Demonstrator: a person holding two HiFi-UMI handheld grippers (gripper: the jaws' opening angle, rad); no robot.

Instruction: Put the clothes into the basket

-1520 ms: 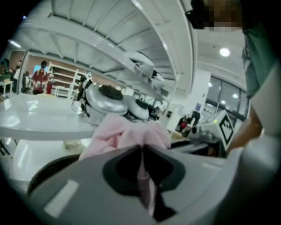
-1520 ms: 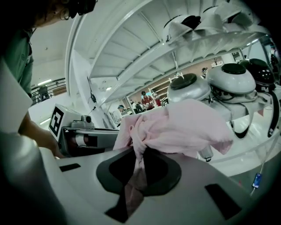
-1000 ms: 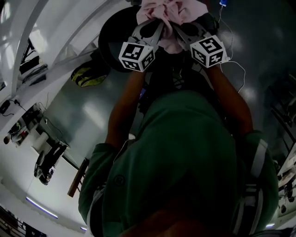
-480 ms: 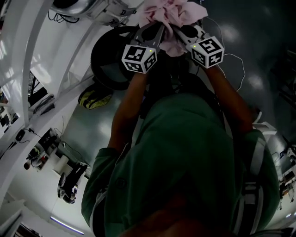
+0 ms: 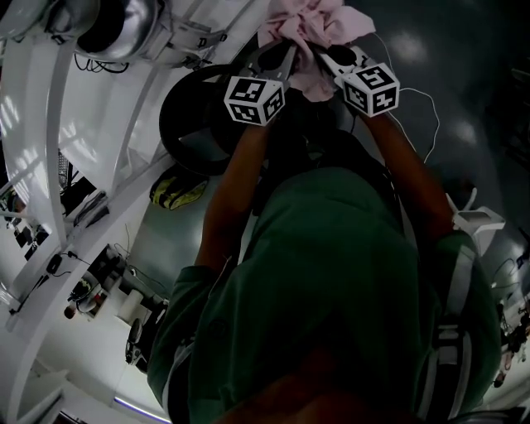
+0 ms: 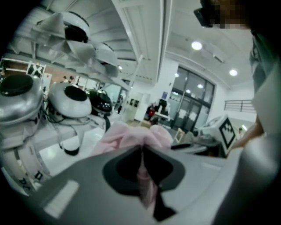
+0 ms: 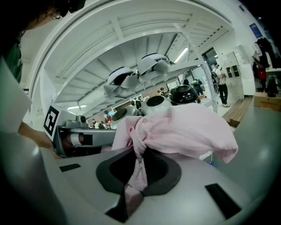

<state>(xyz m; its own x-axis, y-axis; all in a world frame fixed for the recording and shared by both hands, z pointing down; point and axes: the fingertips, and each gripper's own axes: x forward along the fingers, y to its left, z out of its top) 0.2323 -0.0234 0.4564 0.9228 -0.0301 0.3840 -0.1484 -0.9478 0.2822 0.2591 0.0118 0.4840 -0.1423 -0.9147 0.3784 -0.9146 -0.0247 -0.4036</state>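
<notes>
My left gripper [image 5: 284,56] and my right gripper [image 5: 321,55] side by side, each pair of jaws pinched narrow on the pink garment [image 5: 313,23], cloth bunched and held up far ahead of me, black round basket [image 5: 164,124] lower left.

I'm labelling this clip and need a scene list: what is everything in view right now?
pink garment: one, pink, bunched up between both grippers.
basket: one, black, round, beside the left gripper in the head view.
yellow-green bundle: one, on the floor near the white frame.
cable: one, white, on the dark floor at right.
domed robot heads: several, white and black, on racks seen from the left gripper view.
left gripper: one, grey, shut on the pink garment.
right gripper: one, grey, shut on the pink garment.
shirt: one, green, on the person.
</notes>
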